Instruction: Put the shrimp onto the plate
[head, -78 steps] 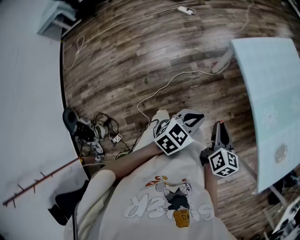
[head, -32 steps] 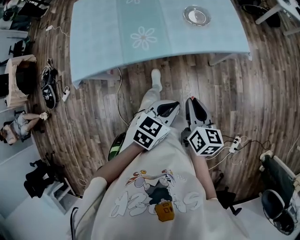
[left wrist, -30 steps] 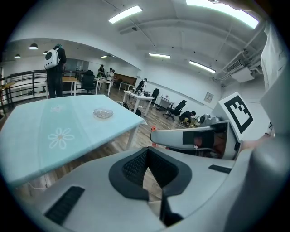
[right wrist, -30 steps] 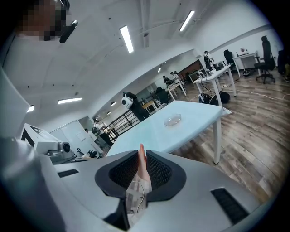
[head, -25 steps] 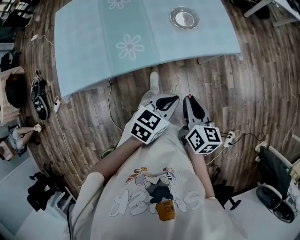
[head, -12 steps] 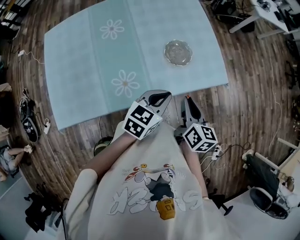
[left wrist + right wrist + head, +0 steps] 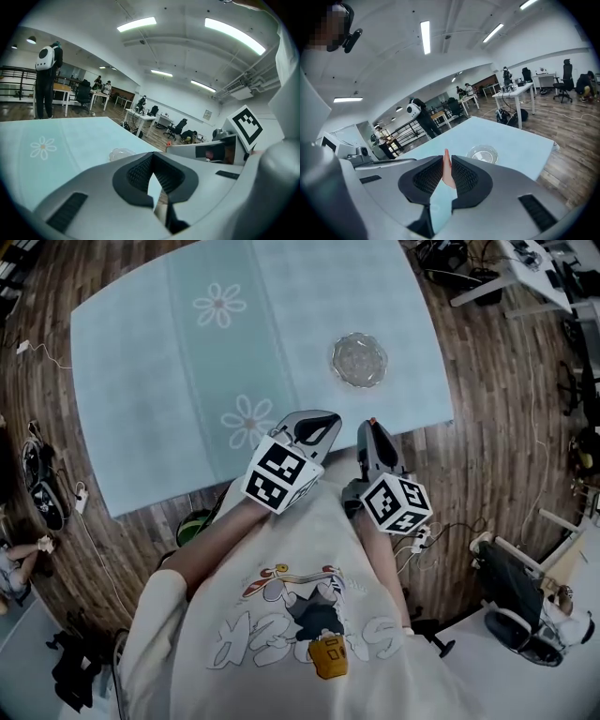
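A clear glass plate (image 7: 358,360) sits near the right front of the light blue tablecloth (image 7: 141,381). It also shows in the left gripper view (image 7: 121,153) and the right gripper view (image 7: 483,153). My right gripper (image 7: 372,427) hangs over the table's near edge, short of the plate, shut on a thin orange-pink shrimp (image 7: 446,173) whose tip (image 7: 371,421) pokes out between the pads. My left gripper (image 7: 314,427) is beside it over the cloth, its jaws (image 7: 153,157) shut with nothing between them.
Two daisy prints (image 7: 248,418) mark the cloth. Wooden floor surrounds the table, with an office chair (image 7: 525,601) at the right, desks (image 7: 525,268) at the upper right, and shoes and cables (image 7: 42,484) at the left. A person with a backpack (image 7: 47,79) stands beyond the table.
The view has swung from bare floor to the table, and table and plate have come closer until both grippers reach over its near edge. Both grippers stay shut.
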### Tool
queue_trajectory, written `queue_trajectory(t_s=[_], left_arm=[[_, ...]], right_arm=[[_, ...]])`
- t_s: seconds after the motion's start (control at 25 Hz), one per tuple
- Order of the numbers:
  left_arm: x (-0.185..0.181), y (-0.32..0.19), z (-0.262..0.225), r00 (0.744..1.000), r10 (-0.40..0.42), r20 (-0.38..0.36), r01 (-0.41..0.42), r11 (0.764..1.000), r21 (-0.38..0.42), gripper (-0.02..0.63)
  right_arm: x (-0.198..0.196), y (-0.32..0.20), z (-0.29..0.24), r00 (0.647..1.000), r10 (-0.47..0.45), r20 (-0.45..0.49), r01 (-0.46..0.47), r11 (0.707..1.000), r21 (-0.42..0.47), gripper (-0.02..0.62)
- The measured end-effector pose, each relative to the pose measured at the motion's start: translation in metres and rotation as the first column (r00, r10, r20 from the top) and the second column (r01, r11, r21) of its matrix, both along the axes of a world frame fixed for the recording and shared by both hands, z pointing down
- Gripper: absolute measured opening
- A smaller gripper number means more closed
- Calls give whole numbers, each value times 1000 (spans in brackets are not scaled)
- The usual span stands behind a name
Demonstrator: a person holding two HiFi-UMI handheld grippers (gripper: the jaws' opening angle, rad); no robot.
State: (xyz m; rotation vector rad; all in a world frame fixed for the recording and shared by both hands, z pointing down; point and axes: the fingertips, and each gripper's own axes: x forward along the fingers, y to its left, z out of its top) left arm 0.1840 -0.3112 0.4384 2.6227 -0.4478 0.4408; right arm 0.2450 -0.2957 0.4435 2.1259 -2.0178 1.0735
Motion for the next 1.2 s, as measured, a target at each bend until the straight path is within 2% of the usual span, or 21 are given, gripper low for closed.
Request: queue_trajectory(t_s=[0.24,0.52,0.92,1.2], left_arm=[[2,-9,19,999,25,27,-24,999,-36,8],[14,-20,37,996,42,76,-36,996,-81,8],[14,-44,80,991,1,131,21,985,-169,8],[19,-56,98,986,-22,164,57,975,-213,8]], right_arm=[[-9,-21,16,999,-47,13,47,998,-33,74],[6,-51,37,997,-77,26,79,994,-74,74],[23,-94,81,994,-111,20,113,984,-141,74],[34,-104,106,990,-135,27,138,970,-200,74]])
